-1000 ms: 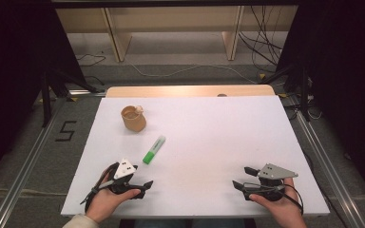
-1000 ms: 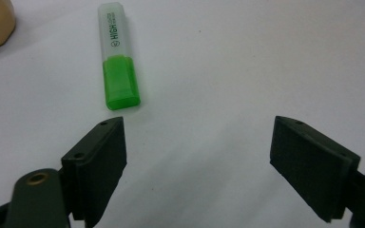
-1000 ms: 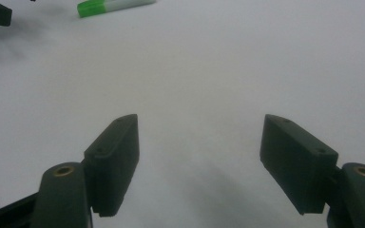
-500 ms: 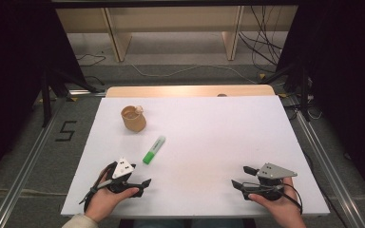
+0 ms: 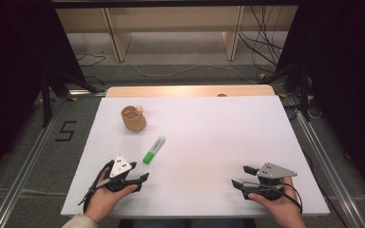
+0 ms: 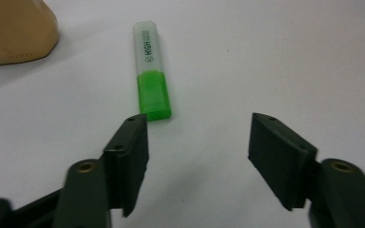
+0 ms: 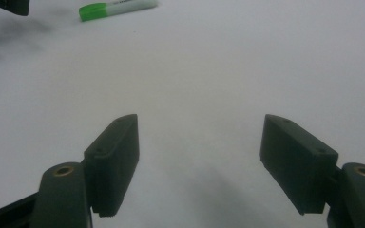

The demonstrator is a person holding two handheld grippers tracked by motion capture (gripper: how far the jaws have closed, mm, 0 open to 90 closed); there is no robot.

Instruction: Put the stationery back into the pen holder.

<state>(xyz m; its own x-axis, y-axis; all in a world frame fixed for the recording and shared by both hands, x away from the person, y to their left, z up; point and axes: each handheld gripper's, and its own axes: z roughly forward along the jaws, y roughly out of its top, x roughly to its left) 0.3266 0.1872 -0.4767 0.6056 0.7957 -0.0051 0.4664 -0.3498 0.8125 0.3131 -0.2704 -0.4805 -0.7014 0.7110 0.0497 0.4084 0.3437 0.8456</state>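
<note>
Black left hand-held gripper [image 5: 145, 177] low, jaws apart.

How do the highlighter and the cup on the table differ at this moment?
The highlighter lies flat on its side; the cup stands upright with its opening up. The highlighter is slim, green at one end and pale at the other; the cup is squat and tan all over. The highlighter lies nearer the left gripper, the cup farther back. Both rest on the white table, apart and ungripped.
</note>
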